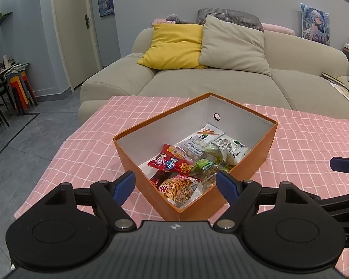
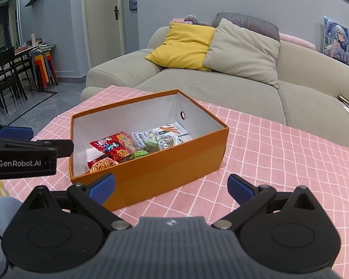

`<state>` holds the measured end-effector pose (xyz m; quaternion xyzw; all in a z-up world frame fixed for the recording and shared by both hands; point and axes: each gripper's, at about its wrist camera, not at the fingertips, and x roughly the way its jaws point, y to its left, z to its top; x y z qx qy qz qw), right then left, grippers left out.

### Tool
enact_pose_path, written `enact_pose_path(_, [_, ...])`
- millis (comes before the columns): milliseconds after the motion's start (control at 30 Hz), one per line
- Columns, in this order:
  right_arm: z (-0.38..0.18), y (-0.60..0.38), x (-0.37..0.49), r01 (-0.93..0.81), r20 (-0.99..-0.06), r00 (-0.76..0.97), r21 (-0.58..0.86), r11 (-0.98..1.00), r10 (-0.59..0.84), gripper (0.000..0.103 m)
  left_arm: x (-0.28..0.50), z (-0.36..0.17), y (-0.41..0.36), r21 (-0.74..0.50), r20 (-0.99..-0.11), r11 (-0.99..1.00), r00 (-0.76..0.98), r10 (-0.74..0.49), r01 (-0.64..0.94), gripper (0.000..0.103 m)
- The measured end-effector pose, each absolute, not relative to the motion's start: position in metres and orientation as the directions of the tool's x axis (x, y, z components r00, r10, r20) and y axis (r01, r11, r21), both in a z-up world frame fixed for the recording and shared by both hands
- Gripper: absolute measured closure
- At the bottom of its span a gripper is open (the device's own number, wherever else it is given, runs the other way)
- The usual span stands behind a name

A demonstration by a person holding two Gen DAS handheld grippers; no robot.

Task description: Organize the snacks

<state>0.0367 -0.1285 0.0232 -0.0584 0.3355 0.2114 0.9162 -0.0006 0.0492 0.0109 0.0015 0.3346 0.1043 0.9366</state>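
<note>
An orange box with a white inside stands on the pink checked tablecloth. Several snack packets lie in it: a red packet, a packet of orange sticks, green packets and white packets. My left gripper is open and empty, hovering over the box's near corner. My right gripper is open and empty, in front of the box's long side. The left gripper's body shows at the left edge of the right wrist view.
A beige sofa with yellow and beige cushions stands just behind the table. Books and papers lie on its right end. Dark chairs and coloured stools stand far left on grey floor.
</note>
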Motion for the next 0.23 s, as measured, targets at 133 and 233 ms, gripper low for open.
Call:
enact_pose_path(133, [0.023,-0.1284,0.0369,-0.429,-0.643,0.683,0.032,0.903,0.348,0.004,-0.001,0.0103,0.051,0.069,-0.629,0.978,0.753,0.195,-0.196,0.01])
enact_pose_path(233, [0.0231,-0.1281,0.037,-0.431,-0.645,0.681,0.03,0.902,0.347,0.004,-0.001,0.0102,0.0516,0.073,-0.629,0.978,0.752,0.197,-0.196,0.01])
